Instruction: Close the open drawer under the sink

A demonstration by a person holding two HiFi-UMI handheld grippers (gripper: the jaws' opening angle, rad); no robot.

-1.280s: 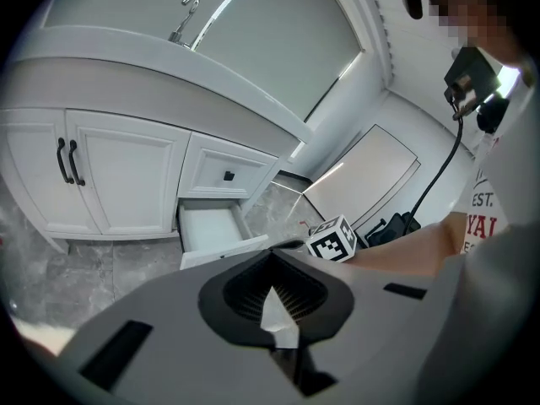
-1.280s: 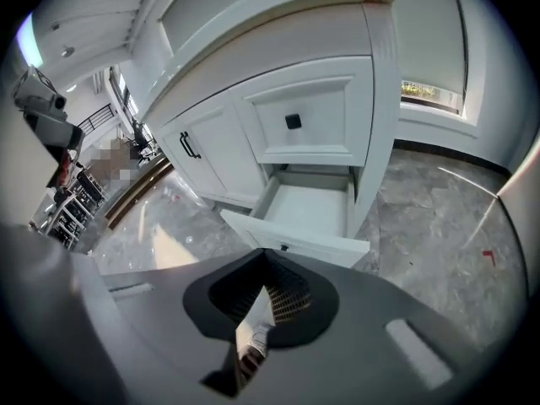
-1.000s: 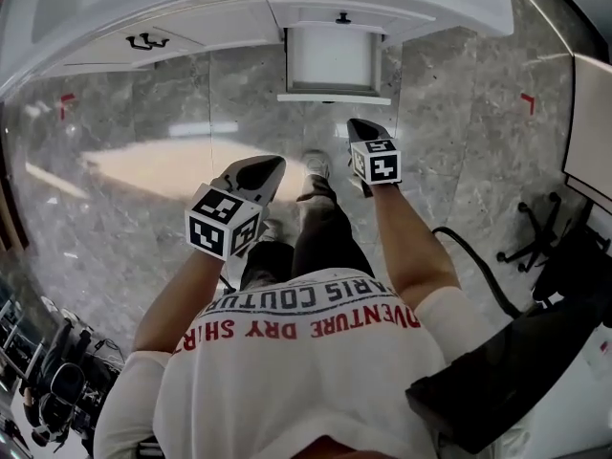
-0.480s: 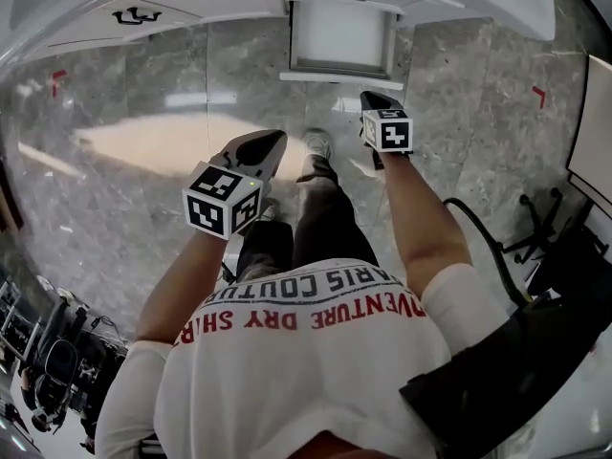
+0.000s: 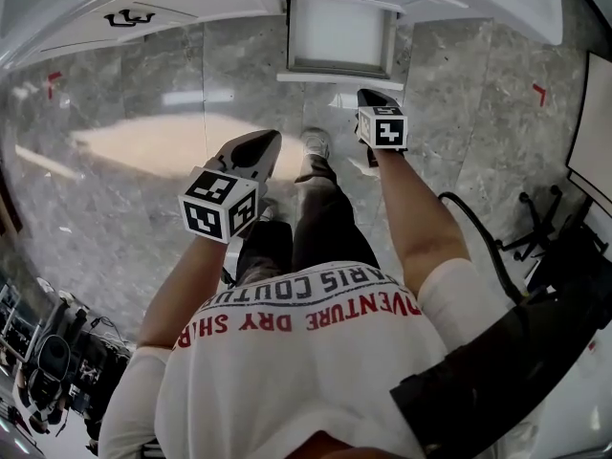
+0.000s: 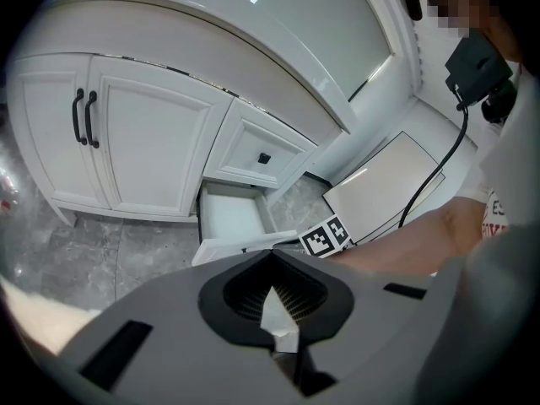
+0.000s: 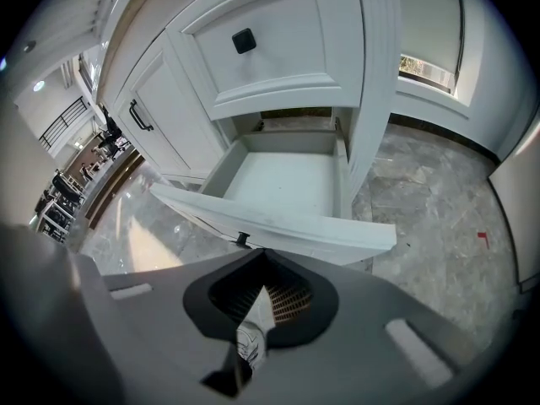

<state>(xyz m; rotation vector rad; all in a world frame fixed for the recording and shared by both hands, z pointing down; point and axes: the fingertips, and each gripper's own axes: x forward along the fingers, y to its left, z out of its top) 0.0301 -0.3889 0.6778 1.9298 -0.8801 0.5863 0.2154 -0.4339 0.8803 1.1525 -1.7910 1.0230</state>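
Observation:
The open white drawer sticks out from the vanity at the top of the head view, its front panel facing me. My right gripper is shut and empty, with its tip just short of that panel's right part. In the right gripper view the drawer front and its small black knob lie right ahead of the shut right gripper. My left gripper hangs lower and left over the floor, shut and empty. The left gripper view shows the drawer further off.
A shut drawer with a black knob sits above the open one. Cabinet doors with black handles stand to the left. A shoe rests on the grey marble floor below the drawer. A black cable and chair base lie at the right.
Over the last second my right gripper has moved up toward the drawer front. The left gripper has barely shifted.

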